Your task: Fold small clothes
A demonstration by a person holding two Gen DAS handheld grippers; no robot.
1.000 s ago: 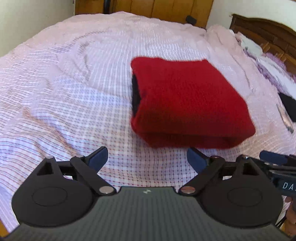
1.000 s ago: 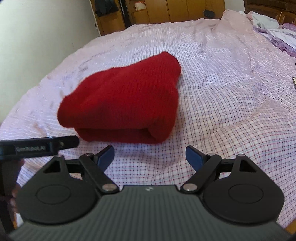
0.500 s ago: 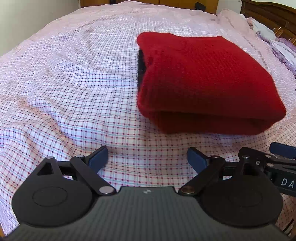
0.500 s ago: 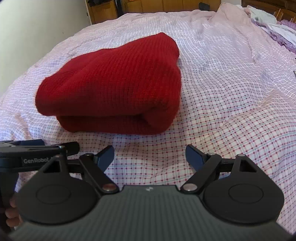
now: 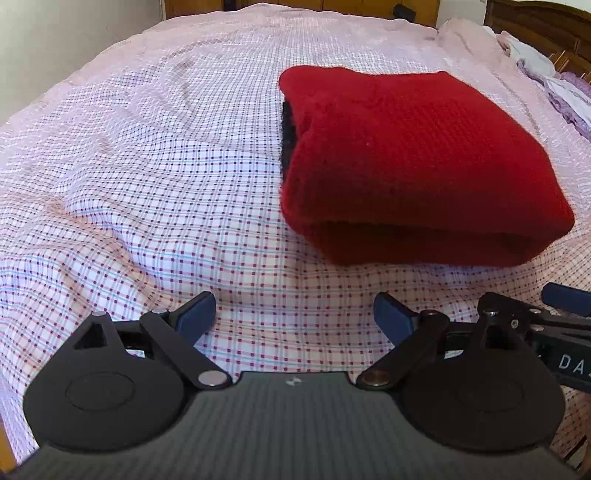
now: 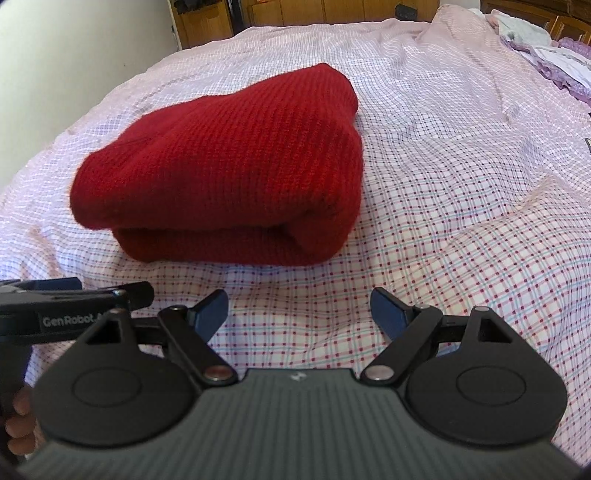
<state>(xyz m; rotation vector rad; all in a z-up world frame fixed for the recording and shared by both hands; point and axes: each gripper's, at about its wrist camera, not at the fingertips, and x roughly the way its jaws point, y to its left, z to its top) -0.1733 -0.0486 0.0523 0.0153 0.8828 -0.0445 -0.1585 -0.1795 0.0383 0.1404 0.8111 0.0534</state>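
A red knitted garment (image 5: 417, 158) lies folded into a thick rectangle on the checked bedsheet (image 5: 147, 192); a black inner layer shows at its left end. It also shows in the right wrist view (image 6: 229, 173). My left gripper (image 5: 295, 315) is open and empty, low over the sheet, just in front of and left of the garment. My right gripper (image 6: 299, 310) is open and empty, just in front of the garment's near fold. Each gripper shows at the edge of the other's view.
The pink checked sheet (image 6: 461, 206) is wrinkled around the garment. Other clothes (image 6: 546, 48) lie piled at the far right by a wooden headboard (image 5: 535, 26). Wooden cabinets (image 6: 314, 11) stand beyond the bed. A wall (image 6: 74, 55) is at the left.
Both grippers have dropped lower and come closer to the folded garment, which looms larger. Both stayed open. The garment has not moved.
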